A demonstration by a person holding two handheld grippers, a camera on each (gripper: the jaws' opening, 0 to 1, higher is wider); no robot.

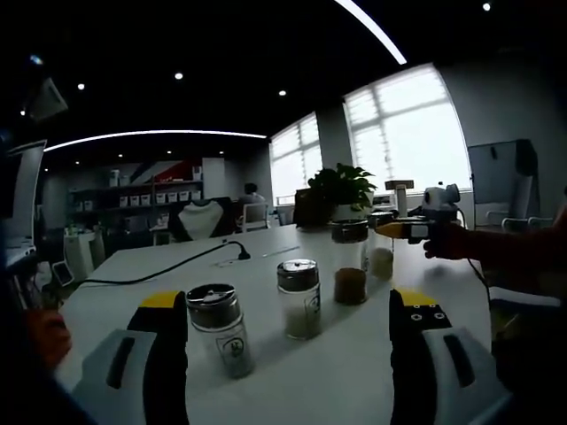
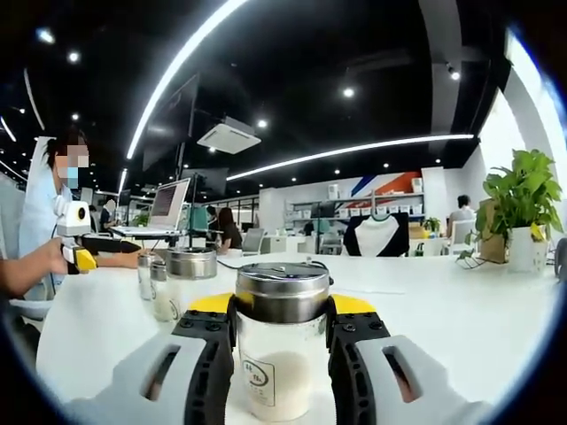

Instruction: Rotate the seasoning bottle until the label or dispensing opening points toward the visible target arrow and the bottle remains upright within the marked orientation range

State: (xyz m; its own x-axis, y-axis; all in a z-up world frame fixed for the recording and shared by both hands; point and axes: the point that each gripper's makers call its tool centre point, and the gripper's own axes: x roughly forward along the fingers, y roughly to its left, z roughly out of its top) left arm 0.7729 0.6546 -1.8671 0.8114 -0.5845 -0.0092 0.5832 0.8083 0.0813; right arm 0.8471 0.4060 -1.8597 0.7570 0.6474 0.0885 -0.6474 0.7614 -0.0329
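Note:
Several glass seasoning bottles with metal lids stand upright on the white table [image 1: 354, 354]. In the left gripper view my left gripper [image 1: 288, 354] is open and wide; a bottle with a label [image 1: 221, 329] and a second bottle [image 1: 299, 297] stand just ahead between its jaws, untouched. Farther off are a brown-filled bottle [image 1: 350, 262] and a white-filled bottle [image 1: 382, 253], with my right gripper [image 1: 413, 230] at the latter. In the right gripper view my right gripper [image 2: 283, 354] is shut on that white-filled bottle [image 2: 282, 350], whose label faces the camera. The left gripper [image 2: 74, 237] shows at far left.
A potted plant [image 1: 347, 190] stands behind the bottles, and a black cable [image 1: 168, 266] runs across the table's left part. Other bottles [image 2: 188, 270] stand between the two grippers. A person [image 2: 49, 204] sits at the table's left end, with a laptop [image 2: 166, 208] beyond.

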